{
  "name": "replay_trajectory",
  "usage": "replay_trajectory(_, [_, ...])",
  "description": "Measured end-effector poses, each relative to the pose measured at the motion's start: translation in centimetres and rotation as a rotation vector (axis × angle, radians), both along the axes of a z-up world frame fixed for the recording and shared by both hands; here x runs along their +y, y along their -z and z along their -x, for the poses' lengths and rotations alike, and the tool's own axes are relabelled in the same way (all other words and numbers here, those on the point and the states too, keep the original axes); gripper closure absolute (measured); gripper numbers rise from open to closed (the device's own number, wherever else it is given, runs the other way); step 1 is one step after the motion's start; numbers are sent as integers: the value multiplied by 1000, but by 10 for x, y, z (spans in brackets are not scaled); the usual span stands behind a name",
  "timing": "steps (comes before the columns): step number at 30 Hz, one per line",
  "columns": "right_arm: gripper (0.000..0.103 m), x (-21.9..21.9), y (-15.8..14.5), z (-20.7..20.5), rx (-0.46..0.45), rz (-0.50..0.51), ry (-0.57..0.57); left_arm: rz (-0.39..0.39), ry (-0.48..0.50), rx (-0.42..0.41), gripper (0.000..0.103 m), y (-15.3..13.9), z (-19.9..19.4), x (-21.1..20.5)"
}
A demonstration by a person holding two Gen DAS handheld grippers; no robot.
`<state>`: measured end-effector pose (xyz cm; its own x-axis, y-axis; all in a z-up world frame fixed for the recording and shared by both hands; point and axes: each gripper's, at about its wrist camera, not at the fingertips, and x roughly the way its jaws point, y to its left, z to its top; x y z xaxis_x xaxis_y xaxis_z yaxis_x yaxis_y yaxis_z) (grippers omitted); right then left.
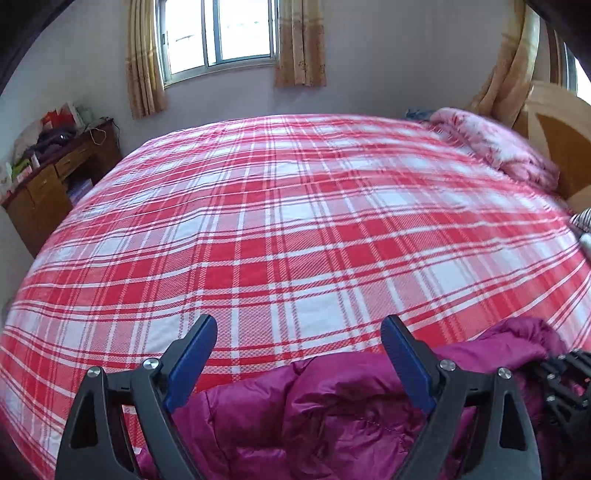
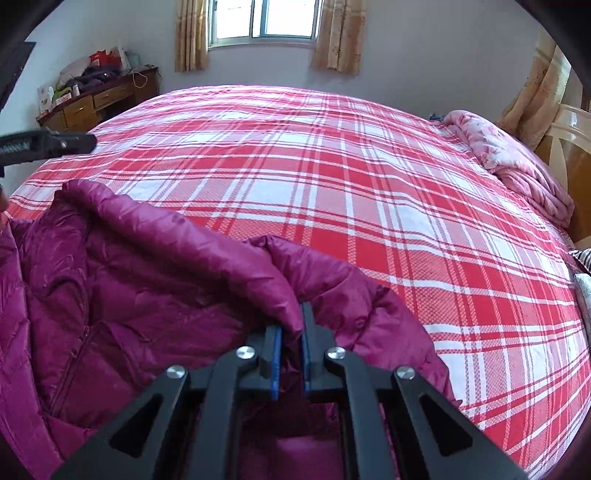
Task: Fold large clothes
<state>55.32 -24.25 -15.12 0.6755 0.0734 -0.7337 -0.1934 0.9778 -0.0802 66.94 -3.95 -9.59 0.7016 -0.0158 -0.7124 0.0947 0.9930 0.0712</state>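
Note:
A magenta quilted down jacket (image 1: 332, 406) lies crumpled on the near edge of the bed with the red and white plaid sheet (image 1: 295, 221). My left gripper (image 1: 299, 325) hangs over the jacket's far edge, its blue pads wide apart with nothing between them. In the right wrist view the jacket (image 2: 129, 277) spreads to the left, its zip showing. My right gripper (image 2: 291, 321) is shut on a raised fold of the jacket's edge. The left gripper (image 2: 48, 144) shows as a dark bar at the left edge, and the right gripper (image 1: 565, 384) shows at the lower right.
A rolled pink floral quilt (image 2: 517, 166) lies by the wooden headboard (image 1: 561, 136) at the right. A cluttered wooden desk (image 2: 96, 99) stands at the far left by the wall. The plaid sheet (image 2: 369, 184) stretches flat toward the curtained window (image 1: 221, 33).

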Motion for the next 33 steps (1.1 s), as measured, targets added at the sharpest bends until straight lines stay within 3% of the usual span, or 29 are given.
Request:
replay_trajectory(9, [91, -3, -4, 4, 3, -28, 11, -96, 26, 85, 12, 49, 37, -3])
replay_trajectory(11, [86, -5, -12, 11, 5, -65, 27, -86, 19, 83, 12, 52, 38, -3])
replay_trajectory(13, [66, -9, -25, 22, -10, -78, 75, -58, 10, 90, 12, 52, 37, 1])
replay_trajectory(18, [60, 0, -67, 38, -123, -167, 111, -35, 11, 74, 12, 53, 42, 2])
replay_trajectory(20, [57, 13, -73, 24, -112, -198, 89, -40, 11, 69, 12, 54, 44, 1])
replay_trajectory(23, [54, 33, -57, -9, -9, -244, 61, -58, 20, 61, 12, 53, 49, -3])
replay_trajectory(25, [54, 41, -36, -25, 59, -204, 71, -34, 12, 51, 12, 43, 51, -1])
replay_trajectory(30, [54, 37, -7, -19, 91, -185, 62, 92, 45, -108, 12, -20, 61, -2])
replay_trajectory(33, [54, 39, -4, -14, 87, -158, 47, 113, 87, -61, 12, -18, 45, -18])
